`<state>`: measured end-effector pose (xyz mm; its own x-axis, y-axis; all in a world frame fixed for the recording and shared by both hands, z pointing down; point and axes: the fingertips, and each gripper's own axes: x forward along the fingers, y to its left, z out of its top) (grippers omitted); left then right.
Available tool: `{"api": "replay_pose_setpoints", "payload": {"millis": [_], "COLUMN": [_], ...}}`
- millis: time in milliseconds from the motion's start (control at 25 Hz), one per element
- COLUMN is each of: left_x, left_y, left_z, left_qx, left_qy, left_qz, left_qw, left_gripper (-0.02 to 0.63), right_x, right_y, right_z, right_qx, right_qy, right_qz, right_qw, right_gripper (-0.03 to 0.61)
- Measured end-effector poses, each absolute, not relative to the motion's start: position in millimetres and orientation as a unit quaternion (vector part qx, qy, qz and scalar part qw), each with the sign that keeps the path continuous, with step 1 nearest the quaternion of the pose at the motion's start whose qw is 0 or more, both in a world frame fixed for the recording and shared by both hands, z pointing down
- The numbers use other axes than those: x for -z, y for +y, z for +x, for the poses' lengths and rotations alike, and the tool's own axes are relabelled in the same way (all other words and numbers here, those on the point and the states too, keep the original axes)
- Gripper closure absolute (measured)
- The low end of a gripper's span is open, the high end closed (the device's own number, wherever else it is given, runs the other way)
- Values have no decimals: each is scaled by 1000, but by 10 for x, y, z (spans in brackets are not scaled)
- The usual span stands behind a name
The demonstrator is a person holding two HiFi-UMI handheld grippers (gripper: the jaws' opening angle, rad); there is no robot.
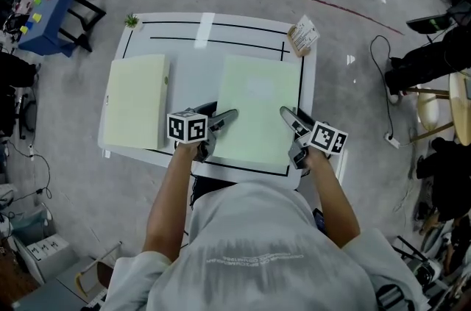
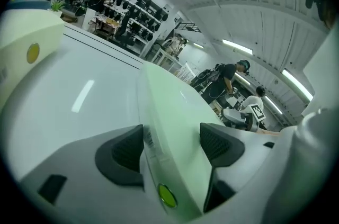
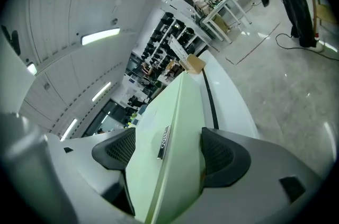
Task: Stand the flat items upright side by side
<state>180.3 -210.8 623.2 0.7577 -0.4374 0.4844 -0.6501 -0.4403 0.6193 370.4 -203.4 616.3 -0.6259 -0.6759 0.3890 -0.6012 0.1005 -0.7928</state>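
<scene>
At the near edge of the white table, the left gripper and right gripper meet the two near corners of the right-hand flat item, a pale green slab lying flat between the table's black lines. Both gripper views show the slab's thickness between the pads. Each pair of jaws stands wide, one pad to either face, close against the slab yet with no firm pinch evident. The left-hand flat item, a paler slab of like shape, lies flat well apart at the left, untouched. A small tagged packet rests at the far right corner. Step in hand, as judged: taking hold of the first item before raising it. Neither item stands upright yet, so the task is near its start. Next move, as judged: both jaws must close evenly on the near edge, then lift it together so that the slab pivots on its far edge. Unequal lift or a loose pinch could let it twist or slide toward the far side.
</scene>
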Motion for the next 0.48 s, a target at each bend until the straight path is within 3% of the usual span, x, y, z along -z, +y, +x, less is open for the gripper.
{"api": "replay_pose_setpoints", "payload": {"millis": [480], "left_x": [-6225], "left_y": [-2110], "left_z": [1777], "left_qx": [-111], "left_qy": [-321], "left_qz": [835], "left_qw": [434], "left_gripper": [267], "right_x": [-6071], "right_y": [-2085], "right_z": [3770], "right_qx": [548], "right_qy": [745], "right_qz": [-373], "right_qw": [68], "right_gripper": [207]}}
